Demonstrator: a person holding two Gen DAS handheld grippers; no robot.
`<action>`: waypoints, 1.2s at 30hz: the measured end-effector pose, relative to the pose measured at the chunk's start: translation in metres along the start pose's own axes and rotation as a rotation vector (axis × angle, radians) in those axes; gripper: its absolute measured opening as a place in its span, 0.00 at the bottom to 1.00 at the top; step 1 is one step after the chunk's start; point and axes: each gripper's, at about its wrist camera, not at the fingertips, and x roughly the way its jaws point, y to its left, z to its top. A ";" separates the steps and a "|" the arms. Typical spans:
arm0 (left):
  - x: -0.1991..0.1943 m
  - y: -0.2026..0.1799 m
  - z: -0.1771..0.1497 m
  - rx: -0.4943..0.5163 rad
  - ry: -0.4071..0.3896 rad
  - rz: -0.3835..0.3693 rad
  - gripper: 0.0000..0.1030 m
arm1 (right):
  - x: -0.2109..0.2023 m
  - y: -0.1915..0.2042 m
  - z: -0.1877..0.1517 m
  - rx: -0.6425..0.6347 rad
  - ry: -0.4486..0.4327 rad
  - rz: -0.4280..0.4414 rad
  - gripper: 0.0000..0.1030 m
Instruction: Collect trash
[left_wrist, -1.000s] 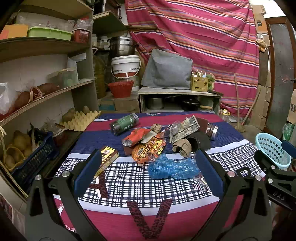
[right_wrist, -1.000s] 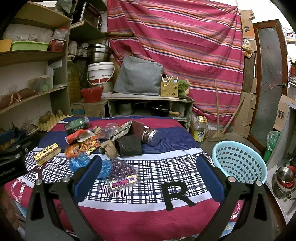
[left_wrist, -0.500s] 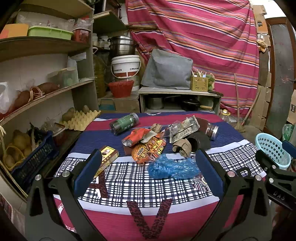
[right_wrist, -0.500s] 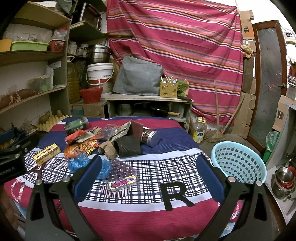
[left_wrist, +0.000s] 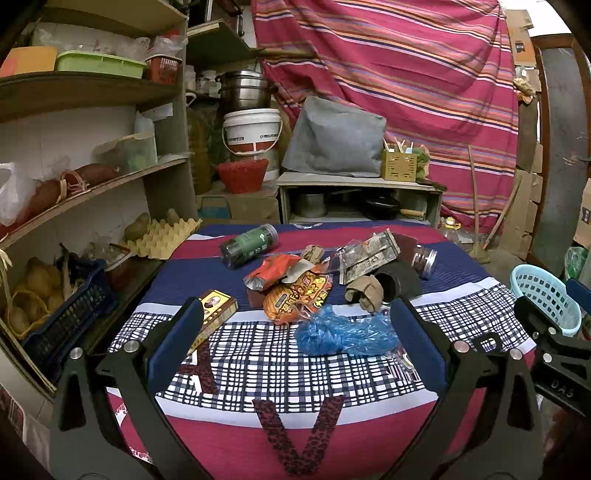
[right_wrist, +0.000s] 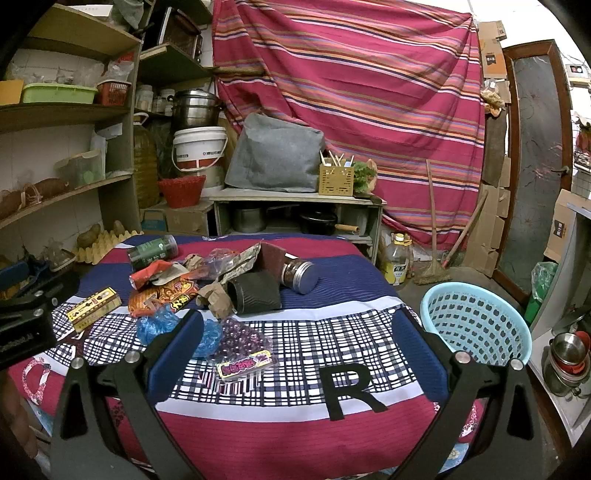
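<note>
Trash lies in a heap on the cloth-covered table: a blue plastic bag, an orange snack wrapper, a red wrapper, a yellow box, a green jar, a black cup, a metal-lidded jar and a purple candy packet. A light blue basket stands right of the table. My left gripper is open and empty above the table's near edge. My right gripper is open and empty above the near edge.
Shelves with potatoes and a blue crate stand on the left. An egg tray sits by the table's far left. A low bench with a grey bag and a striped curtain stand behind. Steel bowls lie at far right.
</note>
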 end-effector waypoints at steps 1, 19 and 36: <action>0.000 0.000 0.000 0.001 0.001 0.000 0.95 | 0.000 0.000 0.000 0.000 -0.001 0.000 0.96; 0.006 0.005 -0.003 -0.011 0.009 0.007 0.95 | -0.002 -0.006 0.010 0.002 0.007 0.003 0.96; 0.019 0.015 -0.001 -0.020 0.060 0.006 0.95 | 0.022 -0.011 -0.004 0.019 0.077 -0.017 0.96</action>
